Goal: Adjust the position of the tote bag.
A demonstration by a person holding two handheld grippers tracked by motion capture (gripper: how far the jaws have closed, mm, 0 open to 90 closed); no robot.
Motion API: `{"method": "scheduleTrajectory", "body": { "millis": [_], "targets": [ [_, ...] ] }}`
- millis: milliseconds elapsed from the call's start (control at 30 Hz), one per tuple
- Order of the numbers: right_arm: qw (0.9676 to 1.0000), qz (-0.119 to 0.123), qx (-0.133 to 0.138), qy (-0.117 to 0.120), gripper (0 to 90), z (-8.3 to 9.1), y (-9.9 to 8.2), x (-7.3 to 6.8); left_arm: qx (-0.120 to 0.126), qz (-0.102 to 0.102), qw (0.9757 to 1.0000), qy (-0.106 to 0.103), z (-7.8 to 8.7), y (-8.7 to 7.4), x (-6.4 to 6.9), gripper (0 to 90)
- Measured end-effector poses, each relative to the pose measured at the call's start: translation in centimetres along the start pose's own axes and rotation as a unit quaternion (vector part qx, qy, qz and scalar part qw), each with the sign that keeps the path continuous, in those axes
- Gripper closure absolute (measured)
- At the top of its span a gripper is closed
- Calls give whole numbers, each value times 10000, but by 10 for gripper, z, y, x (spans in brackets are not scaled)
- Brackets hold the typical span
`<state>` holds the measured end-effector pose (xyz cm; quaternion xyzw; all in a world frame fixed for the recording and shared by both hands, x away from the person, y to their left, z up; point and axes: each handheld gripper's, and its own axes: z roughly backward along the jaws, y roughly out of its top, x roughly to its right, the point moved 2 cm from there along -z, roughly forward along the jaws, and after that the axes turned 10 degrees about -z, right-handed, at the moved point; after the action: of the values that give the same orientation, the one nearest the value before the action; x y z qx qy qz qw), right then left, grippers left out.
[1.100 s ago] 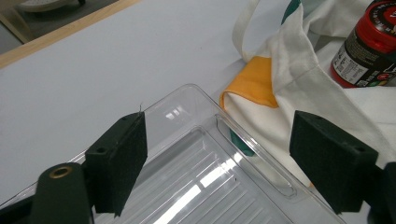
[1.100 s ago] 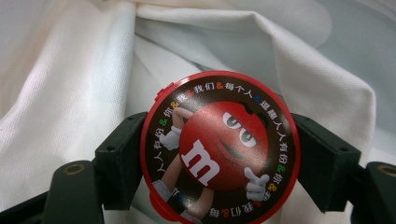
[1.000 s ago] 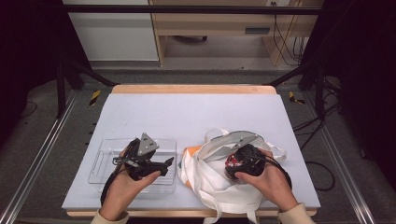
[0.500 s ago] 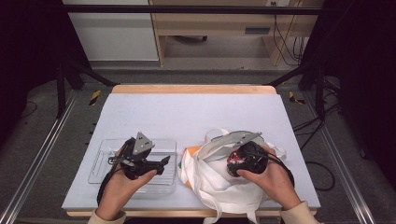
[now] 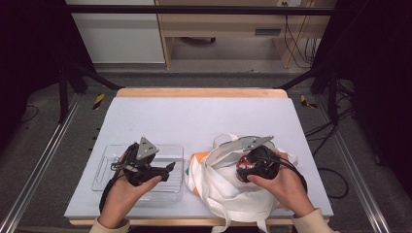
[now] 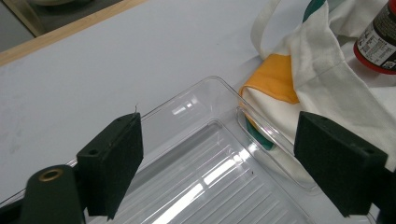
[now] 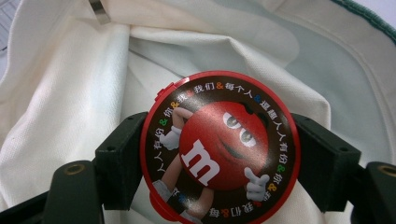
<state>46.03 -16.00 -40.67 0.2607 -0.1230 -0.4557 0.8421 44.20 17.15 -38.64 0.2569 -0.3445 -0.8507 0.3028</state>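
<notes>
My left gripper (image 5: 169,168) hovers over a clear plastic tray (image 5: 103,167) at the front left of the table. Its jaws have just been opening and stand open with nothing between them, the tray (image 6: 201,116) lying bare below my left gripper (image 6: 218,142). My right gripper (image 5: 243,167) is shut on a round red M&M's canister (image 7: 219,149), its pads (image 7: 122,158) pressing both sides. The canister (image 5: 241,163) sits low in the mouth of a white tote bag (image 5: 218,194). The bag (image 6: 341,88) and the canister's side (image 6: 379,35) lie just right of the tray.
A grey mat (image 5: 204,116) covers the table, with a wooden edge (image 5: 204,92) at the back. An orange patch (image 6: 275,81) of the bag touches the tray's corner. Metal frame rails (image 5: 43,160) run along both sides, and cables (image 5: 335,174) lie on the floor at the right.
</notes>
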Motion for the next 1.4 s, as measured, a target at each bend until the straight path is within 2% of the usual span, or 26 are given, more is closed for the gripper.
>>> {"method": "scheduleTrajectory", "body": {
  "millis": [300, 800, 1000, 1233, 1400],
  "targets": [
    [10000, 0, 59, 7, 257, 5, 2, 0, -36, 5, 10000, -8, 0, -2, -2, 139],
    [9997, 54, 248, 13, 257, 24, 11, -3, -132, 57, 9999, 9, 0, -10, -6, 125],
    [9995, 121, 301, -33, 257, 34, 16, -5, -184, 120, 9997, 104, 3, -17, -15, 115],
    [9990, 181, 414, -28, 257, 47, 27, -9, -215, 239, 9993, 189, 10, -27, -32, 101],
    [9983, 305, 490, 4, 257, 54, 39, -17, -212, 345, 9987, 316, 18, -33, -43, 99]
  ]
}}
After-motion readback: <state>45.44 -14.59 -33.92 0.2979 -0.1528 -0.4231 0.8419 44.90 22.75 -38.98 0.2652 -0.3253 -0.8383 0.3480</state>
